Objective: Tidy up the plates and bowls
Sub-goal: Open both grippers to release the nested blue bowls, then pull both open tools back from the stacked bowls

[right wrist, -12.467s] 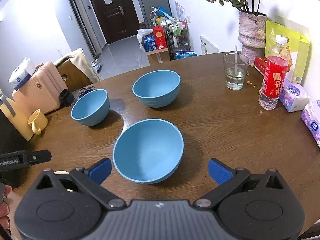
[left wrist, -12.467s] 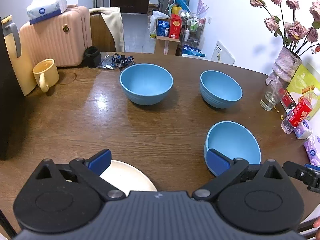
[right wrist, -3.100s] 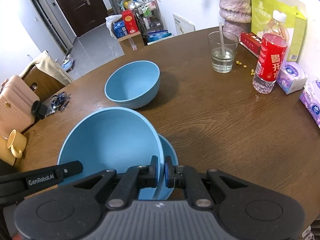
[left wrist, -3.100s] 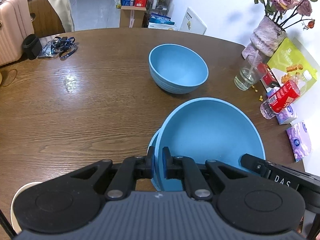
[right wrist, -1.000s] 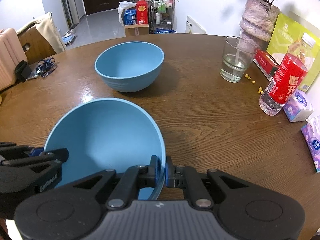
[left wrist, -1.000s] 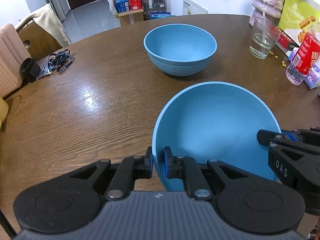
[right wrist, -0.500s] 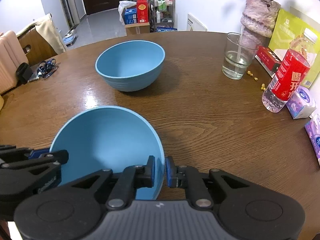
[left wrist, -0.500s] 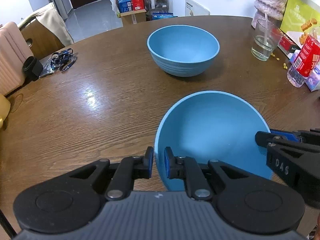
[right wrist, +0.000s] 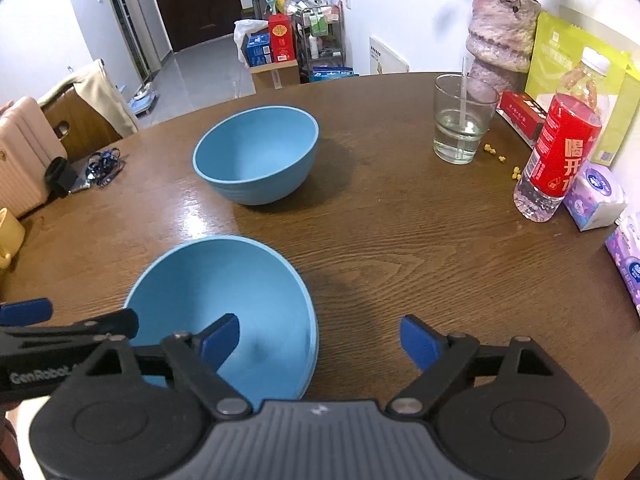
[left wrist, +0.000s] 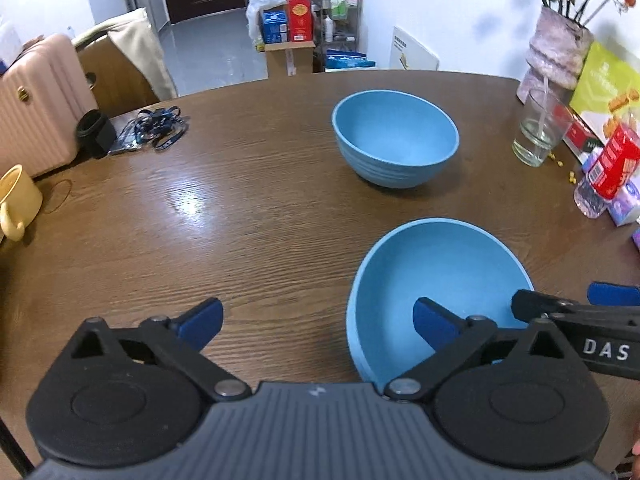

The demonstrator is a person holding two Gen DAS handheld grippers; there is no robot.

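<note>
A blue bowl (left wrist: 440,276) (right wrist: 224,280) sits nested in another on the wooden table (left wrist: 260,220); a second rim shows under it in the right wrist view. My left gripper (left wrist: 316,320) is opening, the bowl's left rim between its fingers with no pad touching. Over the opposite rim my right gripper (right wrist: 320,340) is also opening, its left finger above the bowl's inside and the other outside. Each gripper shows at the edge of the other's view. Farther back stands a single blue bowl (left wrist: 396,136) (right wrist: 256,156).
At the right are a glass with a straw (right wrist: 460,128), a red-labelled bottle (right wrist: 560,152), tissue packs (right wrist: 596,196) and a vase (right wrist: 500,40). A yellow mug (left wrist: 16,200), a pink suitcase (left wrist: 36,104) and a lanyard (left wrist: 156,132) sit at the left.
Both grippers have let go of the bowl's rim and spread wide. Both have lifted and drawn back a little. The bowl stays nested on the table.
</note>
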